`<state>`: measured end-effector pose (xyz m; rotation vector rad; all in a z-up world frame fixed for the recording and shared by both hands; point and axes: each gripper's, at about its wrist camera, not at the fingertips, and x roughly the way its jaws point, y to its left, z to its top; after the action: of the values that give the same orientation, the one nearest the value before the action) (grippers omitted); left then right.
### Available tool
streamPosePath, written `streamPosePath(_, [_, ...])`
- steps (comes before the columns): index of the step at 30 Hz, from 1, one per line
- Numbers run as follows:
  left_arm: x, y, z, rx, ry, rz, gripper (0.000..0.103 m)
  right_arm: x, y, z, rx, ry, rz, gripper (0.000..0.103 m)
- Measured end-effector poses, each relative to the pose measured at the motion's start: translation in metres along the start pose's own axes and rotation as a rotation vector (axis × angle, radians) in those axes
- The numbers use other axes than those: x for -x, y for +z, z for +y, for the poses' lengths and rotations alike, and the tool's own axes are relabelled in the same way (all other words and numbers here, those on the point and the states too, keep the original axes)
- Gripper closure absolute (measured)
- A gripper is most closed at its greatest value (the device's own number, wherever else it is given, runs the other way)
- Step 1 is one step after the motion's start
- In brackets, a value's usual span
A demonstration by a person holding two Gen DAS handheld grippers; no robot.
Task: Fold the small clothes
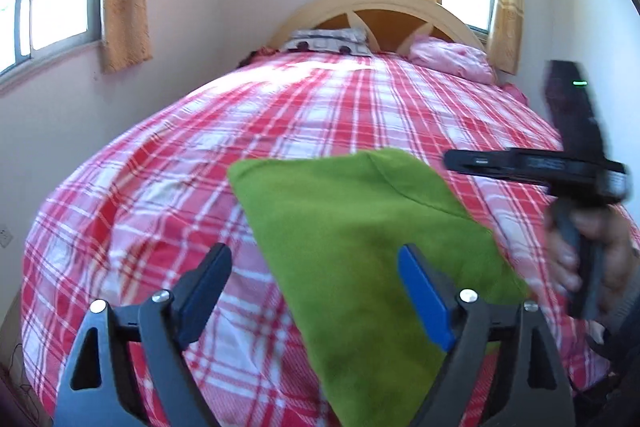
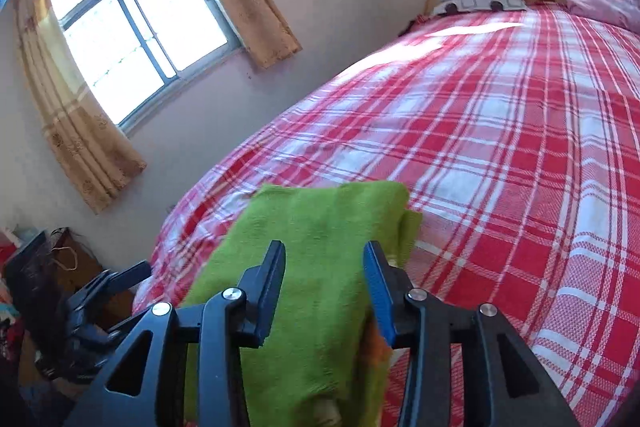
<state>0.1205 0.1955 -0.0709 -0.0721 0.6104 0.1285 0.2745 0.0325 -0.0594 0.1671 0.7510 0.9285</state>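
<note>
Left gripper (image 1: 314, 267): jaws spread wide, nothing pinched; the folded green cloth lies below and between them, untouched by the pads.
Right gripper (image 2: 324, 273): jaws parted about halfway, black finger on the left and blue pad on the right; the green cloth shows in the gap, with no pad seen pressing on it.
Right hand (image 1: 588, 259): seen from the left wrist view at the right edge, wrapped around the black handle of its gripper, blurred.
Green cloth (image 1: 360, 235): small towelling garment, folded into a rough rectangle, lying flat on the near part of the bed; a folded edge shows at its far right corner.
Bed (image 1: 200, 155): covered by a red, white and pink checked spread, lightly creased.
Pillows (image 1: 452, 59): one pink, one grey patterned, at the far end against the headboard.
Headboard (image 1: 384, 3): pale wood, arched.
Windows (image 2: 140, 39): two, with yellow-tan curtains, in pale walls.
</note>
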Motion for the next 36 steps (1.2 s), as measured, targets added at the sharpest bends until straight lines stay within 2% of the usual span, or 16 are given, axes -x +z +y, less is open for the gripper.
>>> streamPosePath(2, [-0.017, -0.001, 0.007, 0.012, 0.057, 0.023, 0.015, -0.003, -0.009, 0.021, 0.045, 0.079, 0.051, 0.04])
streamPosePath(3, [-0.027, -0.003, 0.013, 0.029, 0.081, 0.041, 0.015, -0.009, -0.015, 0.027, 0.063, 0.089, 0.084, 0.04])
streamPosePath(6, [-0.051, -0.014, 0.027, 0.078, 0.118, 0.11, 0.014, -0.037, -0.035, 0.023, 0.042, -0.024, 0.207, 0.04])
streamPosePath(7, [-0.054, -0.019, 0.029, 0.083, 0.111, 0.123, 0.014, -0.047, -0.043, 0.014, 0.005, -0.04, 0.261, 0.04])
streamPosePath(8, [-0.054, -0.021, 0.029, 0.072, 0.106, 0.123, 0.012, -0.05, -0.048, 0.008, -0.021, -0.021, 0.257, 0.04])
streamPosePath(10, [-0.055, -0.024, 0.027, 0.048, 0.135, 0.113, 0.005, -0.047, -0.049, 0.005, -0.032, 0.003, 0.219, 0.04])
streamPosePath(13, [-0.054, -0.027, 0.027, 0.064, 0.142, 0.099, 0.003, -0.044, -0.05, 0.009, -0.036, -0.001, 0.208, 0.04])
streamPosePath(15, [-0.05, -0.028, 0.027, 0.06, 0.155, 0.083, 0.001, -0.031, -0.049, 0.011, -0.063, -0.009, 0.17, 0.04])
streamPosePath(17, [-0.041, -0.025, 0.029, 0.093, 0.132, 0.089, 0.002, -0.011, -0.047, 0.019, -0.068, -0.027, 0.118, 0.04])
streamPosePath(19, [-0.029, -0.021, 0.027, 0.087, 0.125, 0.086, 0.002, 0.01, -0.044, 0.033, -0.01, -0.084, 0.061, 0.04])
streamPosePath(22, [-0.002, -0.007, 0.022, 0.076, 0.117, 0.013, 0.002, 0.042, -0.048, 0.06, 0.123, -0.226, -0.031, 0.039])
streamPosePath(25, [0.017, 0.006, 0.02, 0.101, 0.085, -0.042, 0.002, 0.062, -0.051, 0.079, 0.214, -0.306, -0.084, 0.036])
streamPosePath(29, [0.032, 0.014, 0.012, 0.081, 0.076, -0.083, 0.002, 0.079, -0.054, 0.091, 0.231, -0.321, -0.142, 0.036])
streamPosePath(36, [0.047, 0.02, 0.008, 0.076, 0.057, -0.121, 0.002, 0.083, -0.054, 0.094, 0.222, -0.346, -0.178, 0.036])
